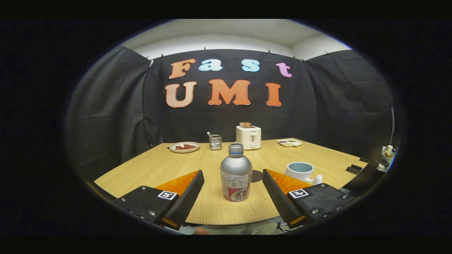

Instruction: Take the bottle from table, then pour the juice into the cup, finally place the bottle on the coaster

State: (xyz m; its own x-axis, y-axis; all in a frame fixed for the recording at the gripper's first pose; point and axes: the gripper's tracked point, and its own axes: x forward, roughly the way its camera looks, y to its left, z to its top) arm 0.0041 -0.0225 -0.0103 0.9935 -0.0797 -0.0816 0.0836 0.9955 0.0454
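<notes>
A silver bottle (236, 173) with a red and white label stands upright on the wooden table (162, 165), its neck open at the top. My gripper (233, 183) is open, and the bottle stands between the two fingers with a gap on each side. A white cup (300, 171) with a pale blue inside sits beyond the right finger (279, 194). A dark round coaster (256, 175) lies on the table between the bottle and the cup, partly hidden behind the bottle and the right finger.
At the table's far edge stand a white toaster (249, 137) with bread in it, a small metal rack (215, 141), a plate (184, 146) of red food to the left and a small tray (289, 142) to the right.
</notes>
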